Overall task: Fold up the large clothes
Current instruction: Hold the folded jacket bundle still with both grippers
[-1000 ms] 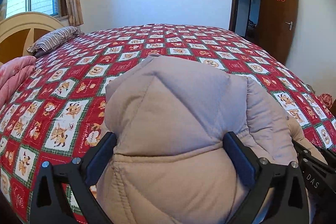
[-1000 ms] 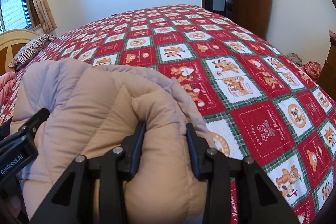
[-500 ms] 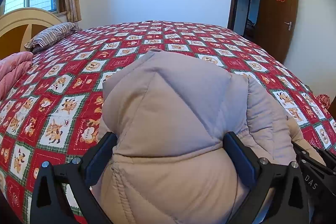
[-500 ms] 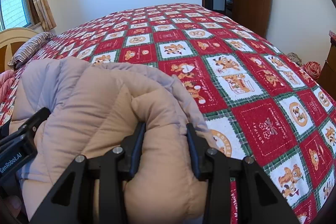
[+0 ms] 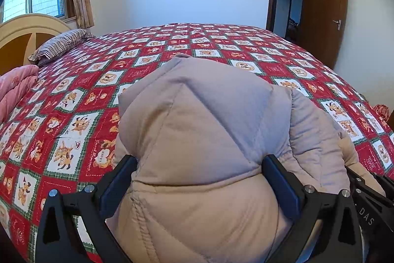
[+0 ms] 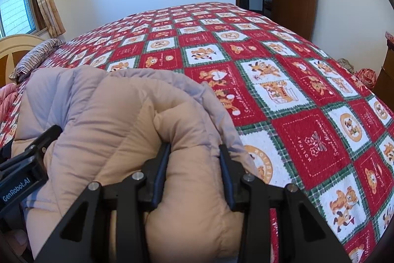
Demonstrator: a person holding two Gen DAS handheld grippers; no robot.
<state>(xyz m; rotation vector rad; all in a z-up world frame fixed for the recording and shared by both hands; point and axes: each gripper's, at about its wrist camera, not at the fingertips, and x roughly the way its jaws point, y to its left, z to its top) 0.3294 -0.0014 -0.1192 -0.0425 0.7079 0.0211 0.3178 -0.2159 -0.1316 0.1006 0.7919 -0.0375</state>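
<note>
Beige quilted puffer jacket [image 5: 204, 139], padded with stitched seams, lies bunched on the red patchwork bedspread [image 5: 81, 100] at six o'clock. Left gripper [image 5: 199, 164] clamps one thick fold; right gripper [image 6: 194, 149] pinches another.

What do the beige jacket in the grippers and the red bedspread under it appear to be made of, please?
Beige jacket: seemingly a padded, down-style coat with a matte woven shell; stitched quilt lines and puffy bulges show where both grippers squeeze it.
Red bedspread: probably printed cotton-like fabric, matte, with a slightly textured surface and dashed stitch-like lines around its cartoon squares.
</note>
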